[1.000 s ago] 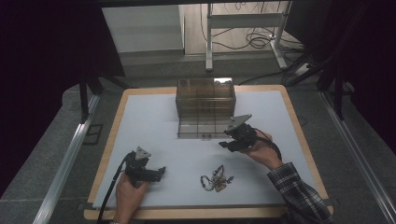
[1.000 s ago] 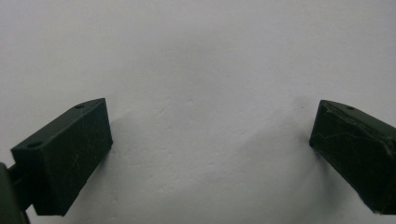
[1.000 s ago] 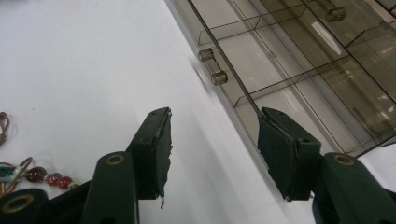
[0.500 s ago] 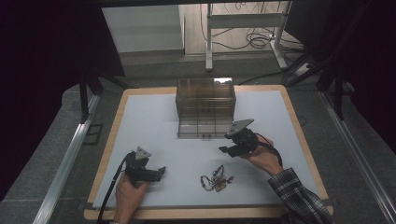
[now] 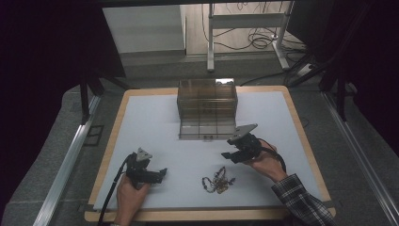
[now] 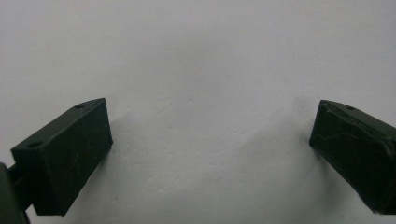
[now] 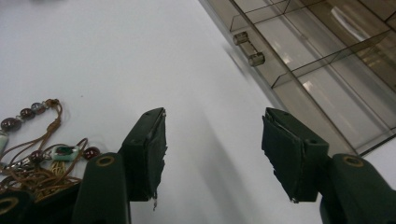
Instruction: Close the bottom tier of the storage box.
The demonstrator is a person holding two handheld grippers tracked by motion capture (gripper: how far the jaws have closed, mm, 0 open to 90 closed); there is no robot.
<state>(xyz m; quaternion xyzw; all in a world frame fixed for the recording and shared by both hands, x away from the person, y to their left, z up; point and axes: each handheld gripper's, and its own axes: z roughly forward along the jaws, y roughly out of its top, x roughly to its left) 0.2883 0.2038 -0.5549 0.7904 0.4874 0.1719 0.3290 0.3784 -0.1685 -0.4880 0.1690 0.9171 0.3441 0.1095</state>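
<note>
Presumably ready for a pickup, the right gripper (image 5: pixel 229 152) hovers with fingers half open and empty between box (image 5: pixel 207 109) and necklace (image 5: pixel 218 179), which lies on the bench (image 5: pixel 155 122) at its 7 o'clock; left gripper (image 5: pixel 160 174) rests wide open, empty.

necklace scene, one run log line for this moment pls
left gripper: open, empty | right gripper: open, empty, between necklace and drawer box | necklace: on mat, untouched
</note>
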